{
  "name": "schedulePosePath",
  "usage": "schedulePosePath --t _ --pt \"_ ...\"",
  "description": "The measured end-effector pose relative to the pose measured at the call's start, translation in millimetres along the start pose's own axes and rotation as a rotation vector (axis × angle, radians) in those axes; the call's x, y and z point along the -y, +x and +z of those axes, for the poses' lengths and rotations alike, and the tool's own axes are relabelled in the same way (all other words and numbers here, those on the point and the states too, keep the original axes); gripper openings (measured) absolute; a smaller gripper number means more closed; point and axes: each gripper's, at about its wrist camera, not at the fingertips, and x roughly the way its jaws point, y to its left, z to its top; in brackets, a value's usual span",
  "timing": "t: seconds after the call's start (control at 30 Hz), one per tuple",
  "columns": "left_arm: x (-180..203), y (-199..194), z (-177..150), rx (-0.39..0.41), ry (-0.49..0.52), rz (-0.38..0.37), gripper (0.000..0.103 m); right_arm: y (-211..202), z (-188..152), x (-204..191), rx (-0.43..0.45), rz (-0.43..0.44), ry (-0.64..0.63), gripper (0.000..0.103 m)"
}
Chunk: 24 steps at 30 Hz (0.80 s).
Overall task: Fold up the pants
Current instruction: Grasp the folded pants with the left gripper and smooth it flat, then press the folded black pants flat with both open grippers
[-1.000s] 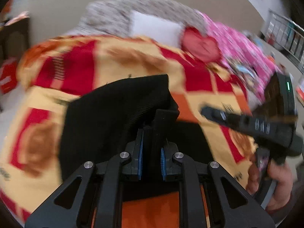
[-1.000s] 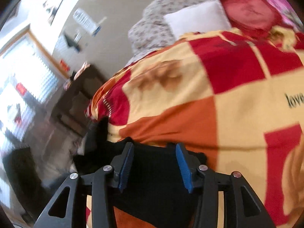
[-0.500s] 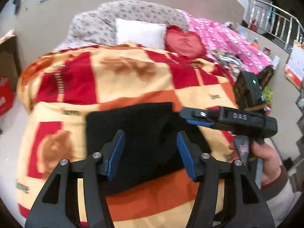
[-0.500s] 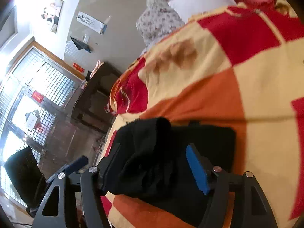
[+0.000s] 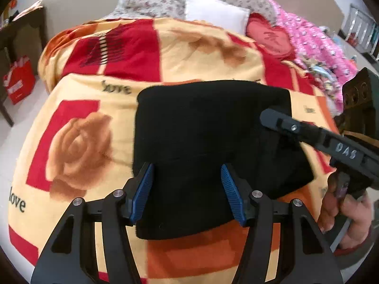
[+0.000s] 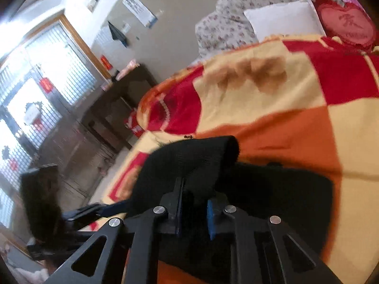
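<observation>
Only rightward, pants [image 6: 189, 165] claw-pinched [image 6: 193, 215]

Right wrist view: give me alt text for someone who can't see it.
The right gripper pinches a raised fold of the black pants, its jaws having just closed on it. The pants lie on a red, orange and cream blanket on a bed, with a white pillow behind.

one pants [image 5: 208, 142], two pillows [image 5: 213, 11], one blanket [image 5: 189, 47]
</observation>
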Motion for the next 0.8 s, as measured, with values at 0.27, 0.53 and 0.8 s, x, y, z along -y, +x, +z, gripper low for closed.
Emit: schedulePosePath --t 0.27,0.53,0.8 --pt "49.6 1.3 16.9 0.003 0.100 -0.114 0.058 -54.1 -3.4 26.1 0.017 -0.212 -0.022 0.014" --pt "51.7 1.0 29.8 0.020 0.112 -0.038 0.058 -64.1 8.2 46.4 0.061 -0.336 -0.003 0.039" --pt "36.2 38.8 51.6 -0.016 0.089 0.149 0.058 -23.5 7.4 17.2 -0.049 -0.259 -0.129 0.039"
